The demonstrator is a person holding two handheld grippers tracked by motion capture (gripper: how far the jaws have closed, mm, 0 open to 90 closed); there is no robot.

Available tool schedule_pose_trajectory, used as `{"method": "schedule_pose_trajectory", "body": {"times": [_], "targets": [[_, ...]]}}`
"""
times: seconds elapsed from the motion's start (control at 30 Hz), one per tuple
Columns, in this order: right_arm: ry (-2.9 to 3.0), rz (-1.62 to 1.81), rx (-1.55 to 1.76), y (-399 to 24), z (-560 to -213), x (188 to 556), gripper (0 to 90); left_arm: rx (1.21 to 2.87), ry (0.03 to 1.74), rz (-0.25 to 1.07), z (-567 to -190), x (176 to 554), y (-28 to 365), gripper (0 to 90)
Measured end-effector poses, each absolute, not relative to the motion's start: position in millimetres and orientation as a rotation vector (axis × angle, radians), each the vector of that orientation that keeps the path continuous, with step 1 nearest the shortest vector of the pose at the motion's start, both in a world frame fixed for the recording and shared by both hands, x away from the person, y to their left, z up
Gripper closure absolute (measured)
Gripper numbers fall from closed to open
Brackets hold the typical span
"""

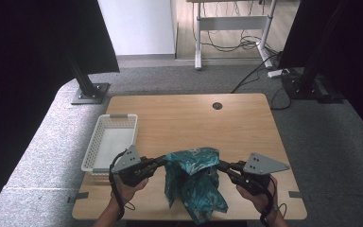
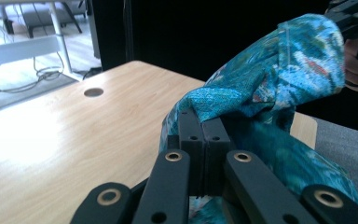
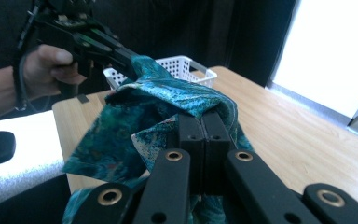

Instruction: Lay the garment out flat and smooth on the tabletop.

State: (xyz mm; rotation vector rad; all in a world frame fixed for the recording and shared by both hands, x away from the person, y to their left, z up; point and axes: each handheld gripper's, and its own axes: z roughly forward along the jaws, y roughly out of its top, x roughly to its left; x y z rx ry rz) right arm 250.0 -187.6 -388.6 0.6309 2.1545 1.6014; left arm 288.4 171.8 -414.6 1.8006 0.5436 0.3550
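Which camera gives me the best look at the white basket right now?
The high view: the white basket shows whole at the table's left edge, apparently empty. The right gripper view shows just part of its rim behind the teal cloth.

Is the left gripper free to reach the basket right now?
Probably not yet: the left gripper is shut on the cloth, shared with the right gripper. The basket sits close beside it, nothing between.

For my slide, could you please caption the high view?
Left tongs and right tongs, both shut on a teal patterned cloth, hold it above the wooden table beside a white basket.
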Motion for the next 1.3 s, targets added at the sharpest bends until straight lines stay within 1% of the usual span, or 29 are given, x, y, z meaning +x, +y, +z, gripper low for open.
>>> {"method": "schedule_pose_trajectory", "body": {"times": [0.03,0.07,0.13,0.17,0.2,0.3,0.4,0.83,1.3], "targets": [[2.169,1.591,0.675,-188,-399,258,89.0,1.808,0.555,0.346,-419,290,171,89.1],[2.169,1.591,0.675,-188,-399,258,89.0,1.816,0.565,0.339,-423,292,171,89.1],[2.186,1.569,0.722,-189,-412,267,88.9,1.830,0.583,0.323,-433,296,169,89.1],[2.203,1.556,0.767,-190,-425,274,88.9,1.838,0.590,0.317,-437,297,168,89.2],[2.203,1.556,0.767,-190,-425,274,88.9,1.845,0.597,0.310,-442,299,167,89.2],[2.235,1.521,0.834,-190,-446,286,88.9,1.862,0.619,0.292,-453,304,164,89.1],[2.248,1.502,0.862,-189,-455,290,88.9,1.882,0.636,0.276,-464,307,160,89.1],[2.278,1.464,0.914,-187,-470,300,88.8,1.925,0.646,0.255,-477,311,153,89.0],[2.294,1.387,1.027,-183,-494,313,88.4,1.939,0.723,0.237,-497,323,146,88.6]]}}
